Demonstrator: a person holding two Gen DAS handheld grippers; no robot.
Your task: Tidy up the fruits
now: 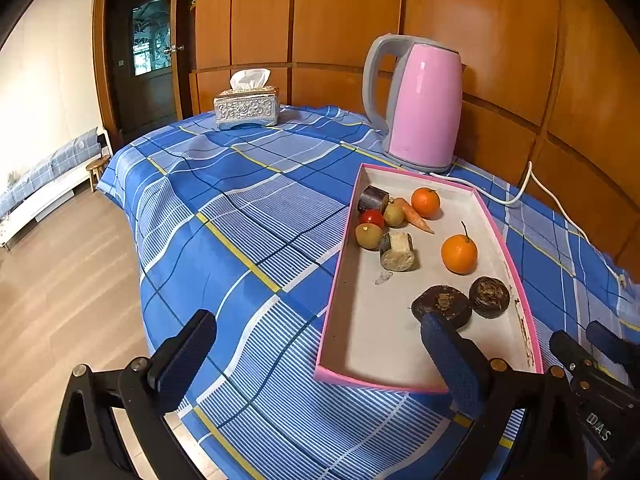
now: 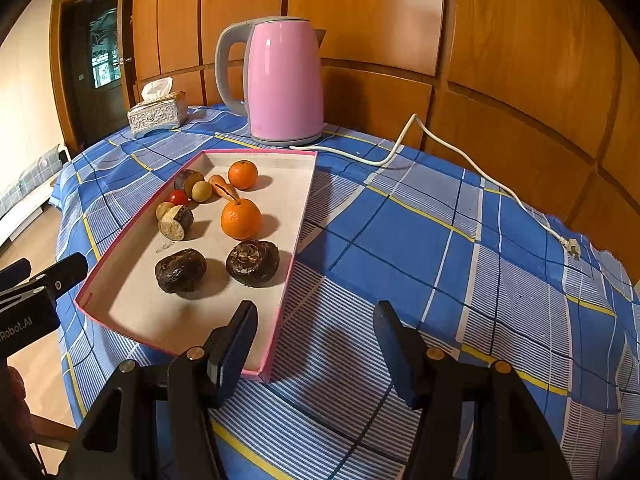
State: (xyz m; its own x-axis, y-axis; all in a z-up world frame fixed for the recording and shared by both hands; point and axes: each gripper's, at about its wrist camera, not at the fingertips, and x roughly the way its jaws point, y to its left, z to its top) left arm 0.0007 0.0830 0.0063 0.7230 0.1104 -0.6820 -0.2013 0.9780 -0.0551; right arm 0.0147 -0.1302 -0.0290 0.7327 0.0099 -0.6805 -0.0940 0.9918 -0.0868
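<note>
Logging my pink-rimmed tray (image 2: 298, 216) before the kettle (image 2: 285, 80): two oranges (image 2: 241, 219), two dark wrinkled fruits (image 2: 253, 263); both tongs (image 1: 320, 354) (image 2: 316, 344) spread, empty.

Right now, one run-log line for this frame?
left gripper: open, empty | right gripper: open, empty | pink tray: holds two oranges, carrot, other produce | kettle: behind tray
</note>
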